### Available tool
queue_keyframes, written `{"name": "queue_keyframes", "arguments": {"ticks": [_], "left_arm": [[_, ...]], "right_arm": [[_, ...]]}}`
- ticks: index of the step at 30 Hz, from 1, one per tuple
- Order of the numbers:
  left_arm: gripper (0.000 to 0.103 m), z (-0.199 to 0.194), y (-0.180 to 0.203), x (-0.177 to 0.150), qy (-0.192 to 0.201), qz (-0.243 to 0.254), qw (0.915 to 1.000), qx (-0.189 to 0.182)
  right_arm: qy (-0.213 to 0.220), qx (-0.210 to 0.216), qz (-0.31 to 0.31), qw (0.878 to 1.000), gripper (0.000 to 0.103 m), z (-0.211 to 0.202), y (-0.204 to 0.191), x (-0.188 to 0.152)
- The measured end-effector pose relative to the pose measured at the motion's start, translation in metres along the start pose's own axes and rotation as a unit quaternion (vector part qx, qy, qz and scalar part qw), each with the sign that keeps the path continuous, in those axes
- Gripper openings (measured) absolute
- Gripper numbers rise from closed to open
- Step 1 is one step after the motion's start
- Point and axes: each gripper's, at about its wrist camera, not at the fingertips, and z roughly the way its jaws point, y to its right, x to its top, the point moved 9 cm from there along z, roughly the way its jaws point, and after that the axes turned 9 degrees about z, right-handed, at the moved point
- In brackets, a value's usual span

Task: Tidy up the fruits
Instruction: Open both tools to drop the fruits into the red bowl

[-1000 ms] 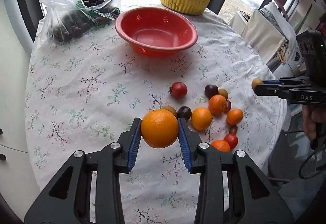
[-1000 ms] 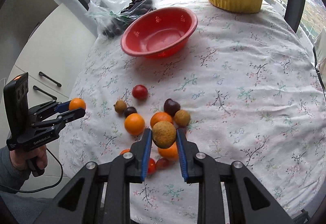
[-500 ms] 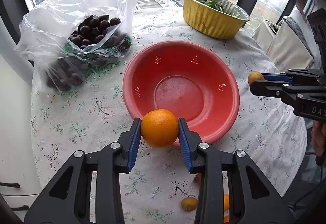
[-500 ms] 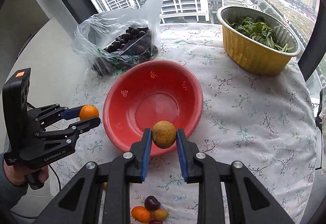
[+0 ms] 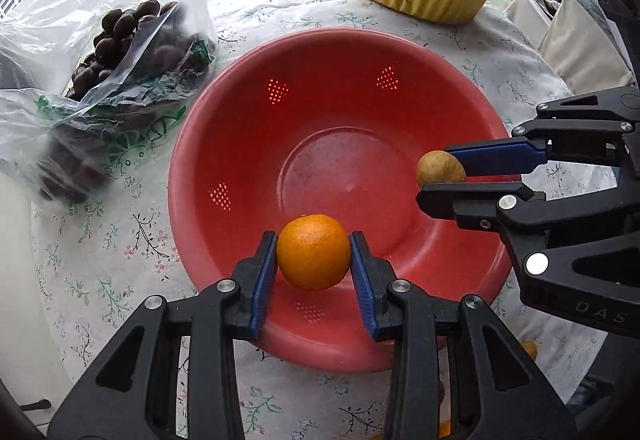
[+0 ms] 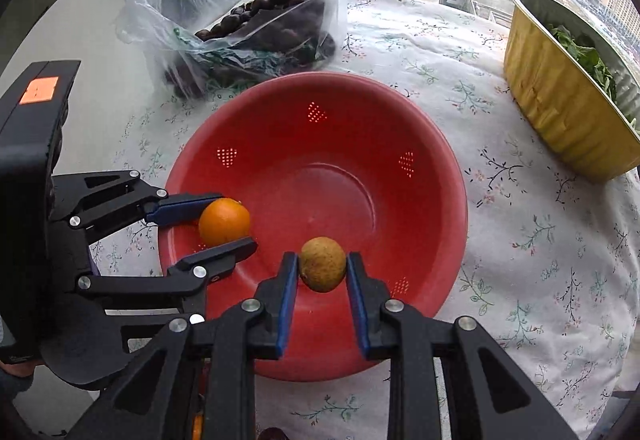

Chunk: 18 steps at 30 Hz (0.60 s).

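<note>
The round desk (image 5: 516, 52), under a flowered cloth, carries a red perforated colander bowl (image 5: 224, 144) at its middle, and both fruits are poised above that bowl, so the step in hand looks like the drop. The left hand-held gripper (image 5: 314, 254) is closed snugly on an orange mandarin (image 5: 313, 251) over the near inner slope; the right hand-held gripper (image 6: 322, 269) pinches a smaller yellow-brown fruit (image 6: 322, 269), rough-skinned and of a kind I cannot name, over its own near side. To do this well, I would lower each fruit close to the flat base before easing the jaws apart, since round fruit let go high on the slope would roll and knock together, and let one go at a time so the two tools, already near each other, stay apart. Behind the bowl, a clear plastic bag (image 6: 224, 0) of dark round fruit or nuts is too veiled to identify, and the gold foil tray (image 6: 560, 112) of greens is cut off. The remaining loose fruit shows only as slivers at the lower frame edges.
</note>
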Motion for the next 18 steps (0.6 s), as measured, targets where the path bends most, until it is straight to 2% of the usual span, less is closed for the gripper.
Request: {"name": "queue_keyframes", "arguments": {"ticks": [3, 4, 5, 6, 7, 9, 12, 15, 18], "left_arm": [[0.034, 0.006, 0.002, 0.003, 0.001, 0.007, 0.9999, 0.008], [0.038, 0.008, 0.004, 0.004, 0.000, 0.011, 0.9999, 0.012], [0.044, 0.007, 0.007, 0.002, 0.001, 0.015, 0.9997, 0.018], [0.054, 0.007, 0.008, 0.004, 0.005, 0.017, 0.9996, 0.020], [0.057, 0.005, 0.008, 0.005, 0.010, 0.020, 0.9995, 0.024], [0.062, 0.005, 0.011, 0.008, 0.012, 0.022, 0.9993, 0.029], [0.062, -0.006, 0.010, 0.005, 0.019, 0.023, 0.9989, 0.035], [0.063, -0.023, 0.014, 0.007, 0.033, 0.028, 0.9982, 0.042], [0.069, -0.054, 0.014, -0.001, 0.059, 0.025, 0.9968, 0.047]], "right_arm": [[-0.010, -0.006, -0.002, 1.000, 0.027, 0.006, 0.002, 0.000], [-0.016, -0.005, -0.002, 1.000, 0.027, 0.008, 0.002, -0.001], [-0.019, -0.005, 0.000, 1.000, 0.035, 0.009, 0.003, -0.001], [-0.016, -0.004, 0.000, 1.000, 0.042, 0.009, 0.004, -0.001], [-0.011, -0.003, 0.002, 1.000, 0.049, 0.009, 0.004, 0.001], [-0.006, -0.001, 0.006, 1.000, 0.049, 0.008, 0.004, 0.002], [-0.001, -0.005, 0.005, 1.000, 0.049, 0.002, 0.006, 0.001], [0.018, -0.007, -0.003, 1.000, 0.049, -0.016, 0.004, -0.002], [0.042, -0.007, -0.003, 0.999, 0.050, -0.040, 0.001, -0.006]]}}
